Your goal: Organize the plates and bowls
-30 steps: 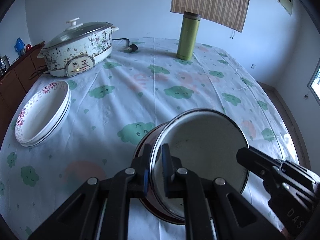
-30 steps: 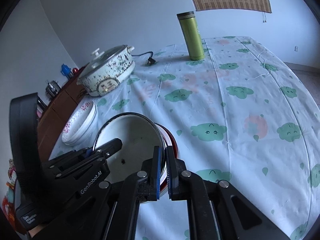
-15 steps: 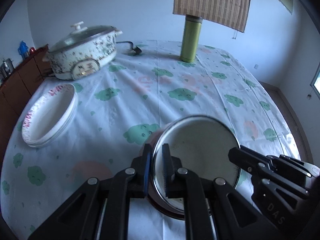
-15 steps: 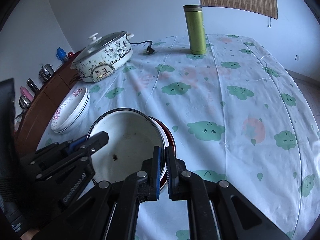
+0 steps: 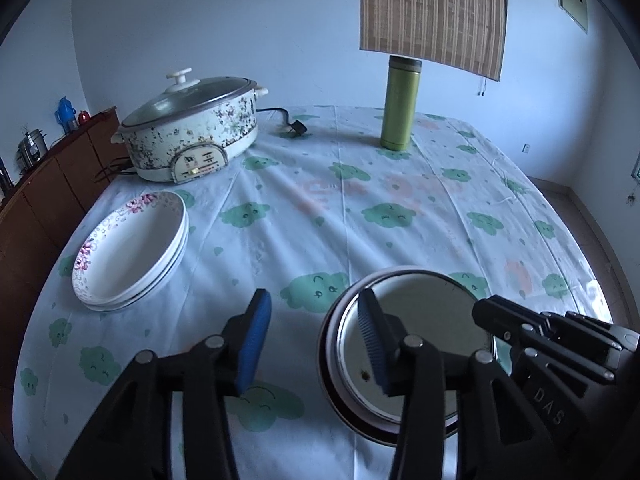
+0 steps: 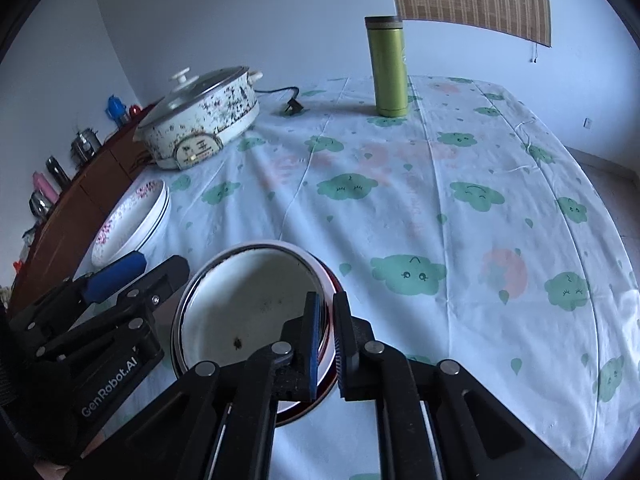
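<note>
**Left tool let go of the nested bowls, right tool clamped on the rim**

The enamel bowl (image 5: pixel 416 332), white inside with a dark speck near its bottom, is seen nested in a red-rimmed bowl (image 6: pixel 326 280) on the near part of the worktop (image 5: pixel 360 208), which is covered by a pale cloth printed with green clouds. All places below are given from this bowl pair.

The left tool (image 5: pixel 316 340) is seen with its jaws standing apart, having just been opening; one blue pad (image 5: pixel 256 340) hangs over bare cloth to the left of the bowls, and the other pad stands in front of the bowl's left rim; contact there cannot be told. The right tool (image 6: pixel 326 344) is seen with its jaws nearly together, clamped on the right-hand rim of the bowls, one pad inside and one outside.

To the far left of the bowls, a stack of white plates (image 5: pixel 132 248) with pink floral rims is found, well apart from them. Beyond the plates, a speckled electric cooker (image 5: pixel 192 136) with a glass lid is set, its plug (image 5: pixel 296 128) lying loose on the cloth. Straight beyond the bowls, at the far edge, a green flask (image 5: pixel 400 104) stands upright below a hanging bamboo blind (image 5: pixel 432 16). A wooden sideboard (image 6: pixel 80 192) with bottles is seen off the worktop's left side.

Bare cloth lies between the bowls and the plates.
</note>
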Action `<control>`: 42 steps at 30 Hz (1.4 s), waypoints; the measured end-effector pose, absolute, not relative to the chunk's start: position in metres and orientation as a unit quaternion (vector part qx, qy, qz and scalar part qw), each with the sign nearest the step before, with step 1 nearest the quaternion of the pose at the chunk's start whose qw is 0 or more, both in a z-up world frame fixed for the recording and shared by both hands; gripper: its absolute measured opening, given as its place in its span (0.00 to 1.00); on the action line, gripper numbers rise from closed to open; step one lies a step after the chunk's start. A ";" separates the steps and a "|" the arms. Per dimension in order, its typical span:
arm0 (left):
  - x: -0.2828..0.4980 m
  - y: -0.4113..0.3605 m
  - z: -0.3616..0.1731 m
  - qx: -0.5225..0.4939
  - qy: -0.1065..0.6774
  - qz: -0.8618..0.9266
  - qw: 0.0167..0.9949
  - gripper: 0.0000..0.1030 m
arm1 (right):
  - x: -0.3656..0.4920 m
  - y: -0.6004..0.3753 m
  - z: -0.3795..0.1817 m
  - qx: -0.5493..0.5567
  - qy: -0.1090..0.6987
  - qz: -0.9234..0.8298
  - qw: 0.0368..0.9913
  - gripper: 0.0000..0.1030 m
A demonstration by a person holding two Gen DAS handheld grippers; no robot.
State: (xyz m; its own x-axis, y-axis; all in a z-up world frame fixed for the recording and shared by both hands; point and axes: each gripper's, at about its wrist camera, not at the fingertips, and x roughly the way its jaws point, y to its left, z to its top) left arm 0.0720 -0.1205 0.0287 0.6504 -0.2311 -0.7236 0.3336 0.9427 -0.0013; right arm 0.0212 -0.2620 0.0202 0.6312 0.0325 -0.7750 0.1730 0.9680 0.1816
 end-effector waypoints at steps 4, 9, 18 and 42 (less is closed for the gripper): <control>0.072 -0.118 0.029 0.063 0.381 -0.153 0.910 0.59 | 0.019 -0.266 0.020 0.143 0.408 -0.039 0.901 0.09; 0.072 -0.114 0.029 0.058 0.376 -0.149 0.913 0.66 | 0.014 -0.272 0.021 0.166 0.381 -0.043 0.909 0.18; 0.067 -0.107 0.031 0.057 0.347 -0.151 0.924 0.91 | -0.013 -0.280 0.030 0.188 0.279 -0.079 0.938 0.70; 0.062 -0.047 0.016 0.068 0.245 -0.103 0.962 1.00 | -0.080 -0.242 0.023 0.173 0.136 -0.178 0.959 0.71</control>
State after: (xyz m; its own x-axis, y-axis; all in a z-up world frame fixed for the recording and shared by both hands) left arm 0.0623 -0.0469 0.0161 0.8584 -0.1643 -0.4859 0.2311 0.9696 0.0803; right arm -0.0803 -0.2424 0.0232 0.8996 -0.2939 -0.3231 0.3883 0.8768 0.2835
